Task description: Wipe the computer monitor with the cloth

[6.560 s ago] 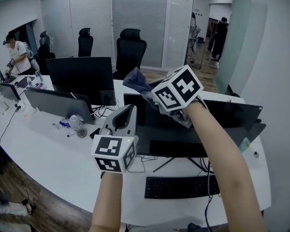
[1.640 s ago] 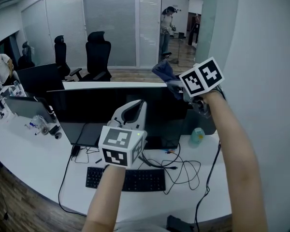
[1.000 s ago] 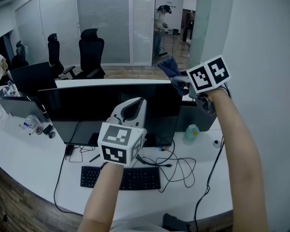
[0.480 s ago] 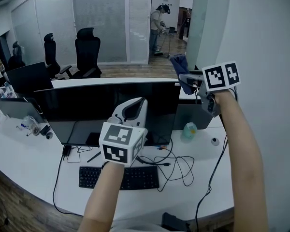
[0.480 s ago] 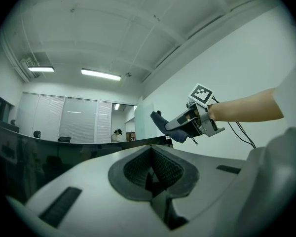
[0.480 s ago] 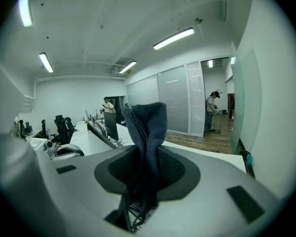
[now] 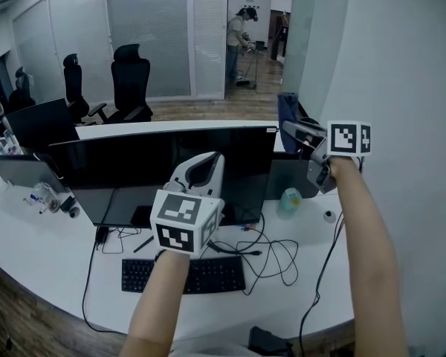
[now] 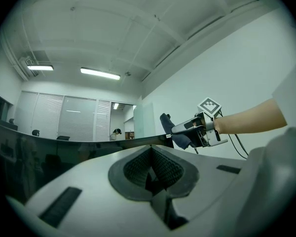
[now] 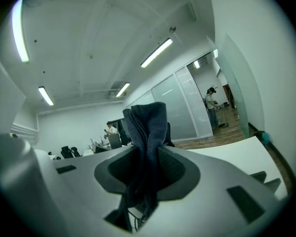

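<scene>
The wide black monitor (image 7: 163, 166) stands on the white desk (image 7: 52, 251). My right gripper (image 7: 297, 131) is shut on a dark blue cloth (image 7: 288, 116) and hovers just beyond the monitor's top right corner. In the right gripper view the folded cloth (image 9: 147, 132) sticks up between the jaws of that gripper (image 9: 145, 164). My left gripper (image 7: 198, 171) is held in front of the screen's lower middle. Its jaws are shut with nothing between them (image 8: 150, 171). The left gripper view also catches the right gripper (image 8: 187, 128) with the cloth (image 8: 168, 127) above the monitor's top edge (image 8: 64, 149).
A black keyboard (image 7: 186, 274) and loose cables (image 7: 275, 253) lie in front of the monitor. A greenish bottle (image 7: 290, 199) stands by its right end. Another monitor (image 7: 33, 125) and office chairs (image 7: 126, 80) stand at the left and back. A grey wall (image 7: 401, 65) is close on the right.
My right gripper has carried the cloth rightward along the monitor's top edge to just past its right corner. The left gripper has stayed in front of the screen.
</scene>
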Demonstrator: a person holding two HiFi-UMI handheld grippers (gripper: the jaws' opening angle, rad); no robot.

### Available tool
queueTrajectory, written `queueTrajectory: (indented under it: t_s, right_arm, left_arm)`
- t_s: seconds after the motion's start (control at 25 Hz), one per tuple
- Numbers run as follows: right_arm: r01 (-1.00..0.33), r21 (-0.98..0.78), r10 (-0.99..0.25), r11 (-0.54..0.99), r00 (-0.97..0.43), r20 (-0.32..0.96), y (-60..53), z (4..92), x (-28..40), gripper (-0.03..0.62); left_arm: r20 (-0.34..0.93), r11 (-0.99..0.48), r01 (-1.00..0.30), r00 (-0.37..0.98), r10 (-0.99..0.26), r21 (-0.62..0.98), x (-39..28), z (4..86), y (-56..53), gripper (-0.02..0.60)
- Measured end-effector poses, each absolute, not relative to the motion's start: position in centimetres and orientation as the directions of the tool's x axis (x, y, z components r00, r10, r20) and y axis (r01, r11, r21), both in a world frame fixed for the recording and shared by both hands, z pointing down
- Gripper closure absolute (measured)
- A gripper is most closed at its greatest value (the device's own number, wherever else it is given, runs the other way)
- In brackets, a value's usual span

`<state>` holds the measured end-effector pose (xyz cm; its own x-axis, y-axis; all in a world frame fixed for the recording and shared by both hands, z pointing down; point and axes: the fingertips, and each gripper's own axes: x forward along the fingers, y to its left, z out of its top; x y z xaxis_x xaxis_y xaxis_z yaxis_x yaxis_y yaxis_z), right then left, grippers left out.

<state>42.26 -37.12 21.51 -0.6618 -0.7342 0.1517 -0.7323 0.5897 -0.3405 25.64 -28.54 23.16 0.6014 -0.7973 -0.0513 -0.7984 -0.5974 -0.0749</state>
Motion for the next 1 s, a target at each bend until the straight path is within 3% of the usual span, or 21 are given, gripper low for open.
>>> queueTrajectory:
  t_s: [0.64, 1.0]
  right_arm:
    - [-0.578, -0.441, -0.7, 0.687, -0.689, -0.187, -36.1, 21.5, 41.0, 0.479]
    - [-0.587, -0.423, -0.705, 0.69, -0.678, -0.208, -35.5, 22.4, 41.0, 0.479]
  left_arm:
    - [-0.051, -0.615, -0.783, 0.621, -0.782, -0.096, 24.6, 23.2, -27.8, 0.574]
    - [-0.051, -0.629, -0.77, 0.636, -0.77, -0.108, 23.9, 23.2, -27.3, 0.572]
